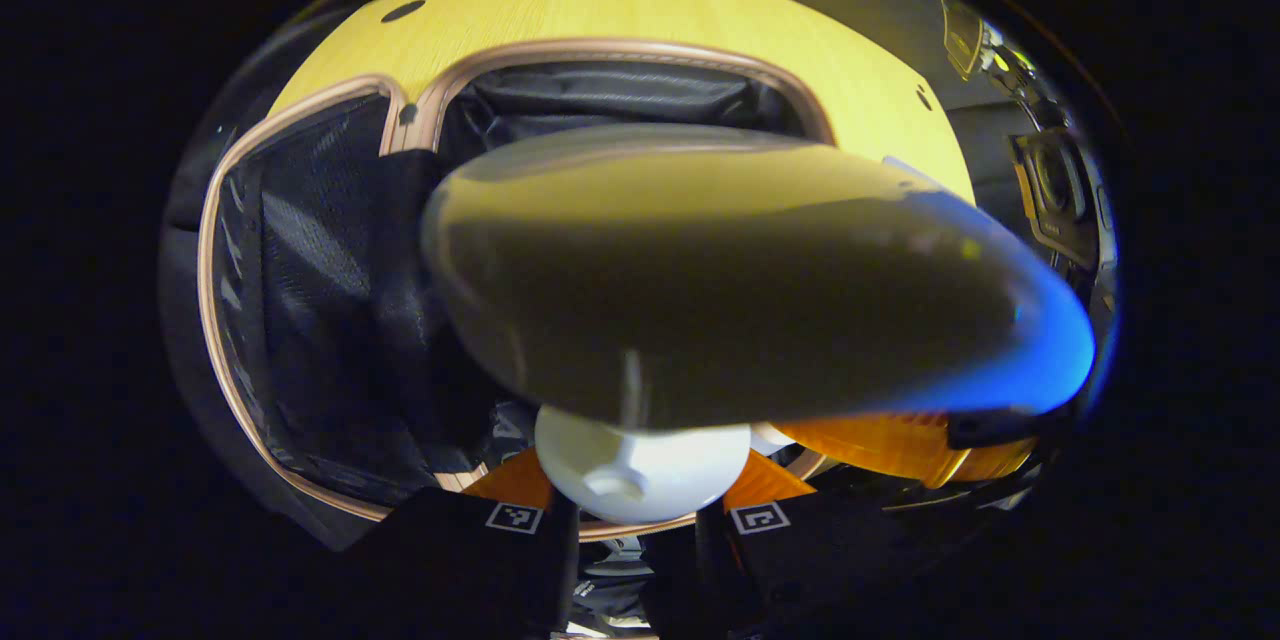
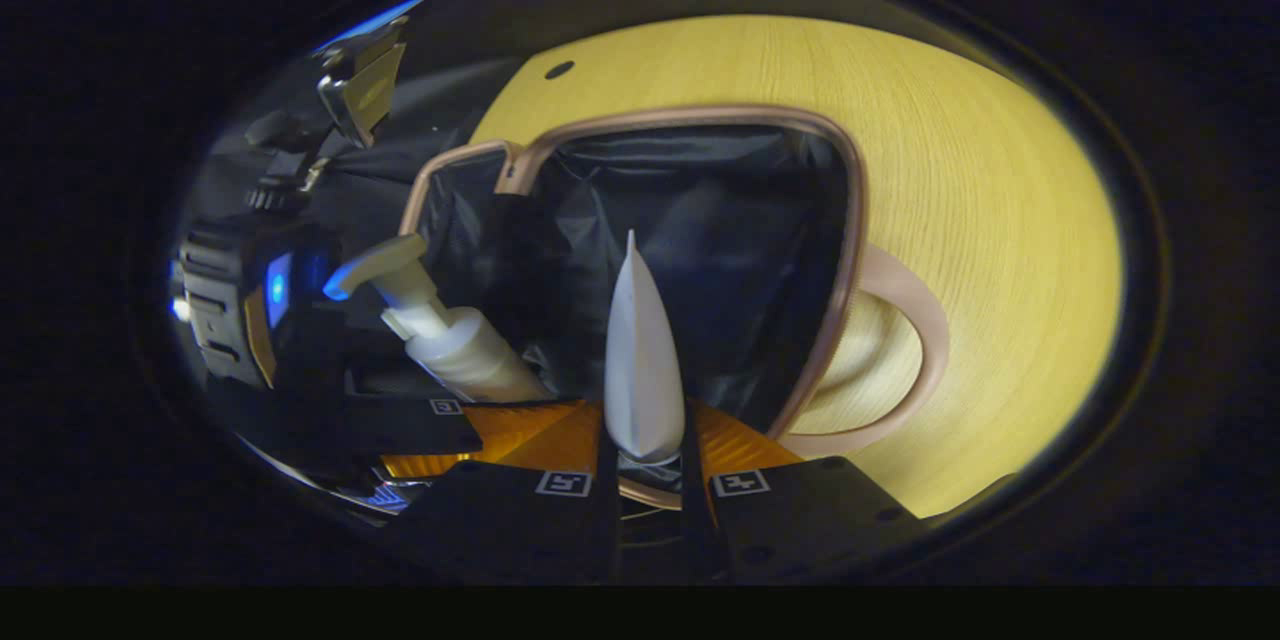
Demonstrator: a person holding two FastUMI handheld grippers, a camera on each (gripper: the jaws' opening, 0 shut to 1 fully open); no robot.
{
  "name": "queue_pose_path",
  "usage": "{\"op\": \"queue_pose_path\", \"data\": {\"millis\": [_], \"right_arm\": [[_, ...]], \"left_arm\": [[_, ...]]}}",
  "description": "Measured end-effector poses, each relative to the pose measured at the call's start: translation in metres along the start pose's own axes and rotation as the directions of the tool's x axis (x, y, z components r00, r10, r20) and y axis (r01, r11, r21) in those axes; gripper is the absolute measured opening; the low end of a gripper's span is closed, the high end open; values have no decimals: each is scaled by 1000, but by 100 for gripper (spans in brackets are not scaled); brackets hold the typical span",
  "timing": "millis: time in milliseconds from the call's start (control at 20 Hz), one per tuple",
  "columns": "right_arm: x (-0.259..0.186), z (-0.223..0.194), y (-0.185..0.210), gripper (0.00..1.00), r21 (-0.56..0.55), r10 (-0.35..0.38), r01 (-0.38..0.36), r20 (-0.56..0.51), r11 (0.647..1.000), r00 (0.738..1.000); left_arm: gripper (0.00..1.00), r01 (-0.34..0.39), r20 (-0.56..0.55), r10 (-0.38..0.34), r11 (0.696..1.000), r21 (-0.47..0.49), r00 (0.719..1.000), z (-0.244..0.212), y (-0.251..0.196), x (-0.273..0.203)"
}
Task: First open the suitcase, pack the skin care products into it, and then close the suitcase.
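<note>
in the left gripper view, nearest the lens, the left gripper (image 1: 636, 520) has its two fingers closed against the neck of a white pump bottle (image 1: 640, 470). the bottle's pump head (image 1: 740, 270) swells across the middle of the view, broad, blurred and lit blue at its right tip. the gripper points down and forward over the open suitcase (image 1: 300, 320), so the bottle hangs above its dark mesh lining, not resting on anything i can make out. beyond the case's tan piped rim lies the yellow wooden table (image 1: 620, 5). at the far right edge the other gripper's camera body (image 1: 1055, 195) shows.

in the right gripper view, the right gripper (image 2: 645, 485) clamps both fingers on the lower end of a slim white tube (image 2: 640, 360), which stands upright, edge-on, with its crimped end pointing up. it too is held over the suitcase (image 2: 700, 220), above the crumpled black lining of the open compartment. to the left, a little farther off, the left gripper (image 2: 400, 425) holds the pump bottle (image 2: 450, 340) tilted, nozzle aimed left, just beside the case's near-left rim. a tan loop handle (image 2: 915, 340) curves off the case's right side onto the table (image 2: 1000, 200). both grippers sit close together at the case's near edge.
</note>
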State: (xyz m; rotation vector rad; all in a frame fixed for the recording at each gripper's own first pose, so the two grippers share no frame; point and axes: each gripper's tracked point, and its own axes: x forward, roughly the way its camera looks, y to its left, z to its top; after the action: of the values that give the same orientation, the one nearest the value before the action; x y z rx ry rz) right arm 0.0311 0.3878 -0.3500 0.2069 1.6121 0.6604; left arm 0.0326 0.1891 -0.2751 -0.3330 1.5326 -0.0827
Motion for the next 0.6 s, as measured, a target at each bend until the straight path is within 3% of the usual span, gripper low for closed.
{"op": "queue_pose_path", "data": {"millis": [150,350,400,450,600], "right_arm": [[24,4,-3,29,28,-61,62,-35,998,998],[35,8,-7,29,94,-88,92,-46,991,995],[36,10,-9,29,107,-97,101,-41,989,994],[38,12,-12,21,126,-99,103,-39,987,994],[37,17,-12,26,160,-106,103,4,982,994]], "left_arm": [[53,-8,-51,6,999,-39,999,-3,8,15],[54,-25,-95,19,998,-66,995,-1,16,27],[54,-26,-79,21,998,-59,997,3,15,29],[55,-31,-67,27,998,-59,997,8,18,34],[55,-32,-52,29,998,-62,998,13,16,29]]}}
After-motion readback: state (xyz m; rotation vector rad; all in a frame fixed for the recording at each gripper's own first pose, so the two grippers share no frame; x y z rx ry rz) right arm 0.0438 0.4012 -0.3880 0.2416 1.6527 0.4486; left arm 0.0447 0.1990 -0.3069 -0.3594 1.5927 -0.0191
